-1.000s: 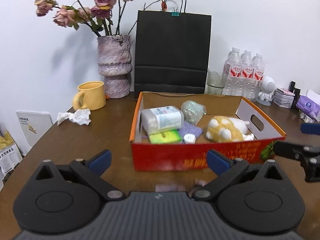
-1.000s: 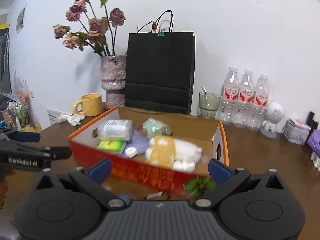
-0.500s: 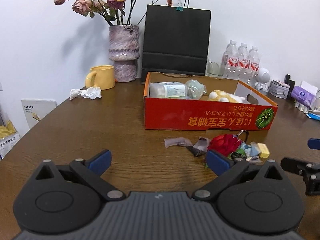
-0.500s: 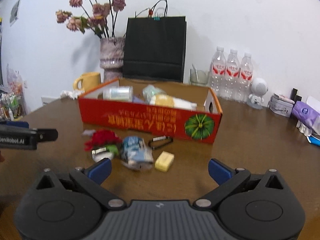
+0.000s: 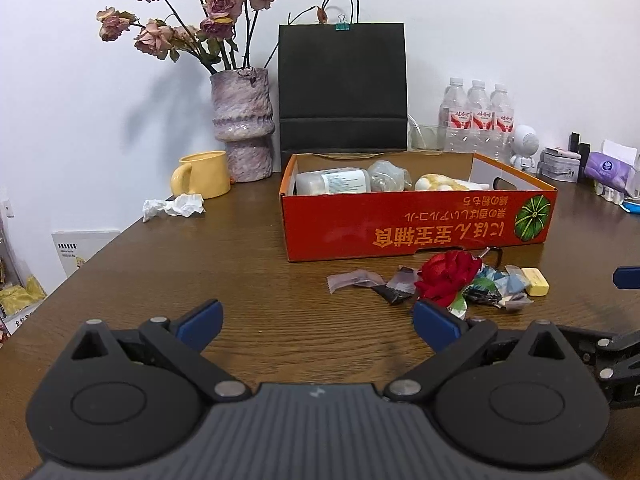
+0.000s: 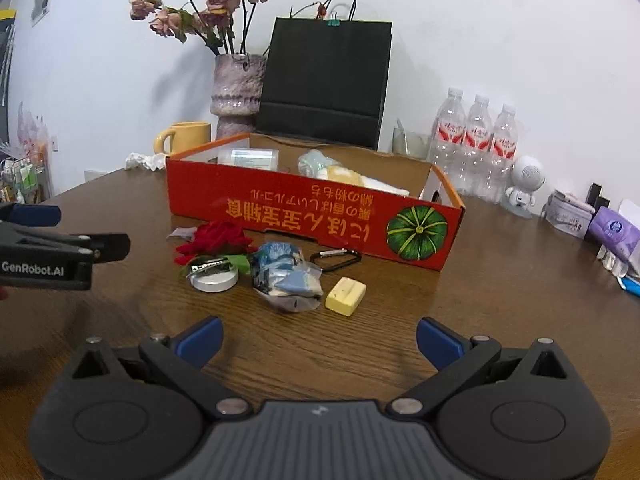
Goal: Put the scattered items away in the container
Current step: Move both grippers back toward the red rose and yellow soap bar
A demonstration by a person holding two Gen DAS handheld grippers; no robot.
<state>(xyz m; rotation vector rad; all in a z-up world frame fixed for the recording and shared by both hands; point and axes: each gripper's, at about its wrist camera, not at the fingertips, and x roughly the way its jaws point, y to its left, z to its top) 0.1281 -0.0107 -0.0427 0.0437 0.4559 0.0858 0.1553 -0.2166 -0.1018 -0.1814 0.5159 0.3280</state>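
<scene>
Both claws have pulled well back from the box since a second ago, when they hung right over its front wall; now the whole heap of loose bits lies in plain view on the tabletop between them and the box.

Left claw hangs wide open with nothing in it, low over bare wood. Right claw is just as wide and just as empty.

Inside the box sit a plastic tub, a crumpled bag and a soft toy. Still out, just before the box's front wall: a red flower, a round tin touching it, a packet bundle, a yellow block, a carabiner and, seen from the left, some flat wrappers.

By my reckoning the job is partway, and this is the pause before another pick. The yellow block sits clear of its neighbours and nearest the right claw, so it looks the easy choice: drop down, straddle it, close, then lift over the wall.
</scene>
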